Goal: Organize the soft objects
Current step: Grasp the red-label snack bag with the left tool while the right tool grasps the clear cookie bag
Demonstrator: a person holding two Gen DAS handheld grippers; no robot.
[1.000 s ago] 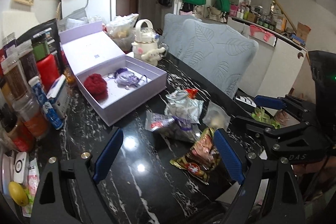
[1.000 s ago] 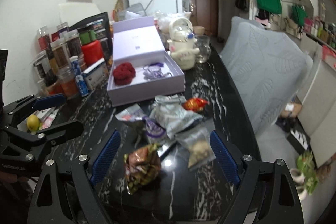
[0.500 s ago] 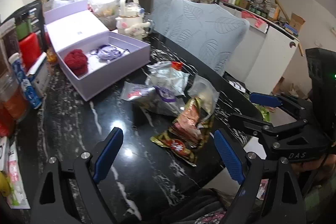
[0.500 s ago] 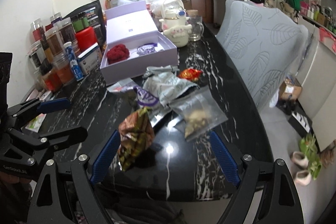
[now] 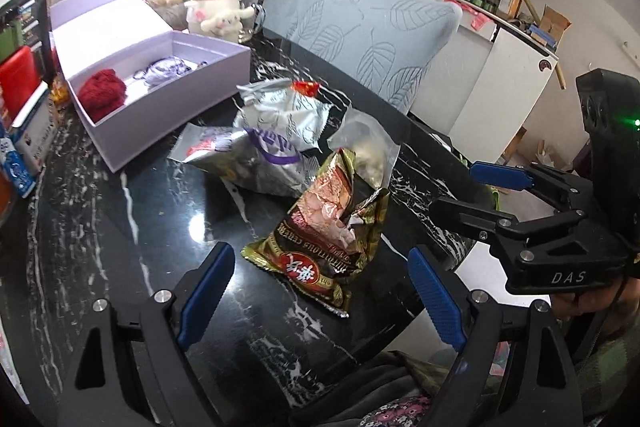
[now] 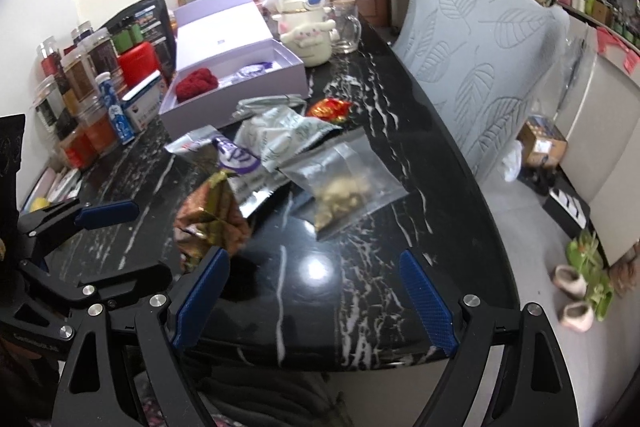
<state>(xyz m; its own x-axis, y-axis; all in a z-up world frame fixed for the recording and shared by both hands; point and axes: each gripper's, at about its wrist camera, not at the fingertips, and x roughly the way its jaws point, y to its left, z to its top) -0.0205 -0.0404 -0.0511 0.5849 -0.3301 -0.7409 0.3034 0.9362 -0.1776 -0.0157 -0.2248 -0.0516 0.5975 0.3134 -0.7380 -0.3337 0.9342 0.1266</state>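
Observation:
An open lilac box [image 5: 160, 115] [image 6: 240, 99] stands on the black marble table [image 5: 120, 227]; in it lie a red knitted ball [image 5: 102, 97] [image 6: 196, 85] and a purple pouch [image 5: 166, 73]. In front lie soft packets: a gold-brown snack bag [image 5: 332, 227] [image 6: 212, 219], a silver bag with purple print [image 5: 248, 155] [image 6: 236, 155], a grey-white pouch [image 5: 284, 119] [image 6: 280, 135], a clear zip bag [image 5: 368, 151] [image 6: 344, 183] and a small red wrapper [image 6: 330, 107]. My left gripper [image 5: 320, 295] is open, just short of the gold-brown bag. My right gripper [image 6: 316, 299] is open and empty above the table's front edge.
Spice jars and bottles [image 6: 80, 75] line the table's left side. A cream plush kettle [image 6: 308, 31] and a glass mug [image 6: 346, 27] stand behind the box. A grey leaf-pattern chair back [image 6: 488, 59] stands at the table's right. Slippers [image 6: 576, 291] lie on the floor.
Both grippers have pulled back toward the table's near edge and turned; the packets now sit closer to the left gripper's fingers. Both stay open. No object has moved.

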